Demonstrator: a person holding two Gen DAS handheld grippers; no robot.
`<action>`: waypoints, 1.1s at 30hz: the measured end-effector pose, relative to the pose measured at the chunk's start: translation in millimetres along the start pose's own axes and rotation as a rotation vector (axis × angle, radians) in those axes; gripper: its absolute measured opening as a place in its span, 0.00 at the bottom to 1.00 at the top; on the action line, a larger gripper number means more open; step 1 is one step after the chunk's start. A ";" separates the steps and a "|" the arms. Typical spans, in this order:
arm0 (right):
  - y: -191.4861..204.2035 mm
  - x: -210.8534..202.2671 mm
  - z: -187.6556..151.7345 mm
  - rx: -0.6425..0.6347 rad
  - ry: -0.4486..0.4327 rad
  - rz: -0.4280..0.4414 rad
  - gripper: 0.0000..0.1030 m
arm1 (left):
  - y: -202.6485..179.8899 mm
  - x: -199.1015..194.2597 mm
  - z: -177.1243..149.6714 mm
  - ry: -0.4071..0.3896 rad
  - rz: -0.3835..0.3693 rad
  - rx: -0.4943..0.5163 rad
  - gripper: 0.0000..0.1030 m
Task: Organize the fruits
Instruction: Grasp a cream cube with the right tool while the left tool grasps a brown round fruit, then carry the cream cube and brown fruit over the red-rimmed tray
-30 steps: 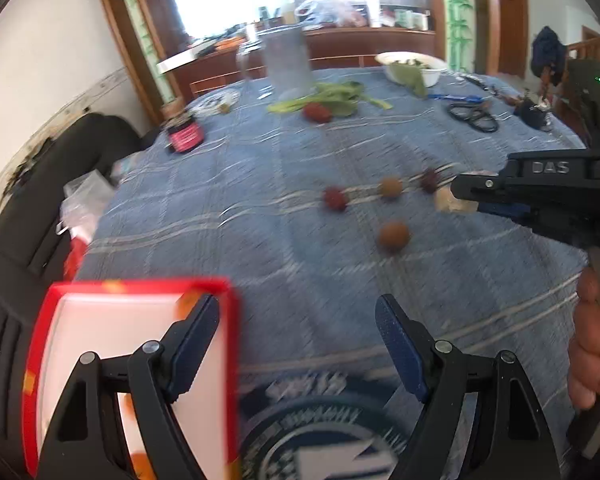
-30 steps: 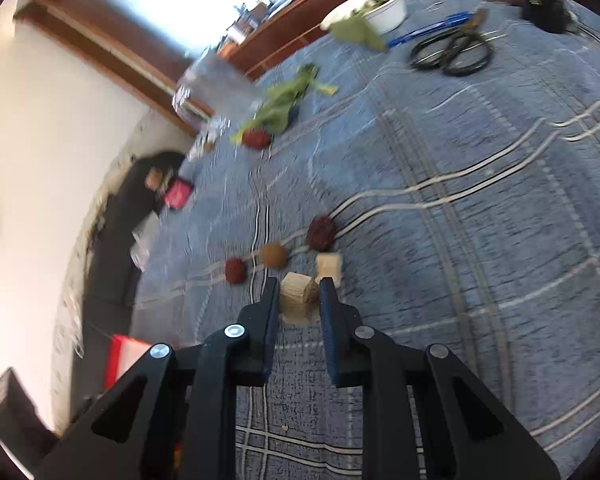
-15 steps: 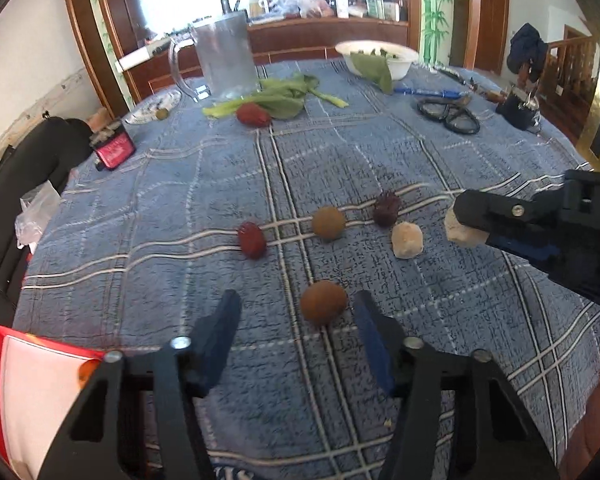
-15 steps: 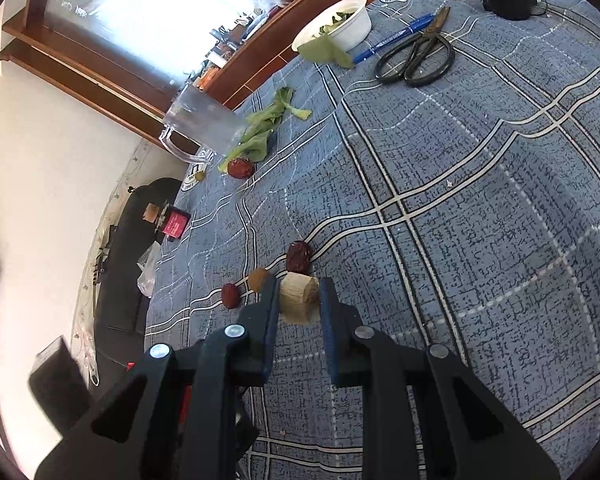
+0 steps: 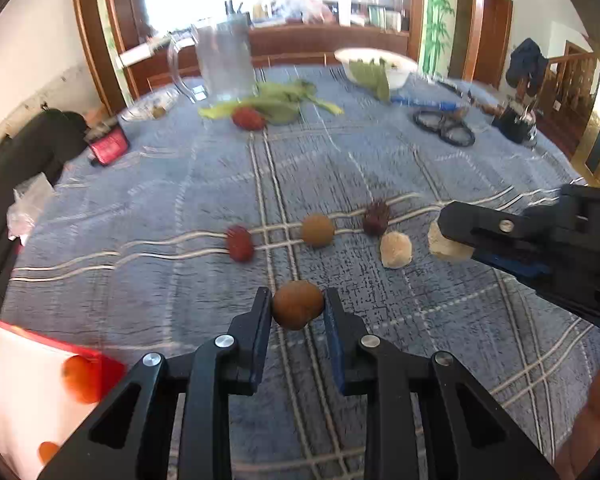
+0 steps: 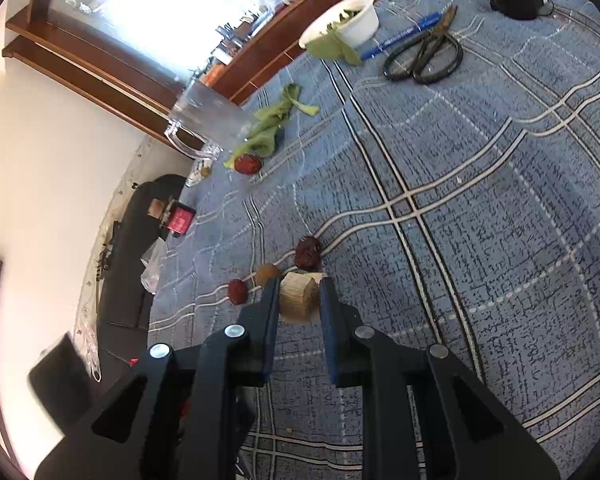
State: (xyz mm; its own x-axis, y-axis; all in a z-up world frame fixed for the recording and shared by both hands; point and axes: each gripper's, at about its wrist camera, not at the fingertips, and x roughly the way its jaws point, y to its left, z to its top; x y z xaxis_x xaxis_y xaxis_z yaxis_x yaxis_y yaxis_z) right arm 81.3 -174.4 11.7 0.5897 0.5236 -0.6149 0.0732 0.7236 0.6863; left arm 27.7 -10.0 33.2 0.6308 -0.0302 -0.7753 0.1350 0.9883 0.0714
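Observation:
In the left wrist view my left gripper [image 5: 297, 311] is shut on a round brown fruit [image 5: 297, 309] just above the blue checked cloth. Beyond it lie a red fruit [image 5: 239, 243], a tan round fruit [image 5: 317, 230], a dark wrinkled fruit [image 5: 376, 218] and a pale peeled piece [image 5: 396, 249] in a loose row. My right gripper [image 6: 299, 300] is shut on a pale beige chunk [image 6: 298, 297], also seen as the beige chunk [image 5: 446, 245] at the right of the left view. The row fruits [image 6: 308, 253] lie just past it.
A red-rimmed white tray [image 5: 16, 396] with orange fruits sits at the near left table edge. Far back stand a clear jug [image 5: 224, 62], green leaves [image 5: 284, 100] with a red fruit [image 5: 249, 118], a white bowl [image 6: 346, 26], scissors [image 6: 424, 60] and a pen [image 6: 404, 36].
My left gripper swung from over the tray to the brown fruit and shut on it. The right gripper lifted the beige chunk slightly and kept its hold.

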 end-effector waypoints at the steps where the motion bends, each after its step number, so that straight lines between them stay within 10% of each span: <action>1: 0.4 -2.5 0.1 -0.001 -0.011 0.004 0.22 | 1.2 -8.7 -1.1 -0.015 0.010 0.001 0.25; 8: 13.2 -17.2 -4.0 -0.054 -0.078 0.016 0.21 | 23.1 -74.3 -21.1 -0.136 0.017 -0.058 0.25; 22: 60.9 -11.3 -44.1 -0.291 -0.089 -0.054 0.21 | 70.9 -116.7 -98.5 -0.127 -0.003 -0.171 0.25; 33: 142.8 25.0 -117.2 -0.403 0.085 0.068 0.22 | 198.5 -147.1 -144.9 -0.155 0.236 -0.361 0.24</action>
State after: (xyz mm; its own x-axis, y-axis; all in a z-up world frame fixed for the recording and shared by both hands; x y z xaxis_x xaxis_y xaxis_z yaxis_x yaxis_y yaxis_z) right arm 12.2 -5.2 48.8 0.5127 0.5991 -0.6151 -0.2940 0.7955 0.5298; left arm -149.0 212.3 70.5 0.7228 0.2076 -0.6592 -0.2839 0.9588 -0.0093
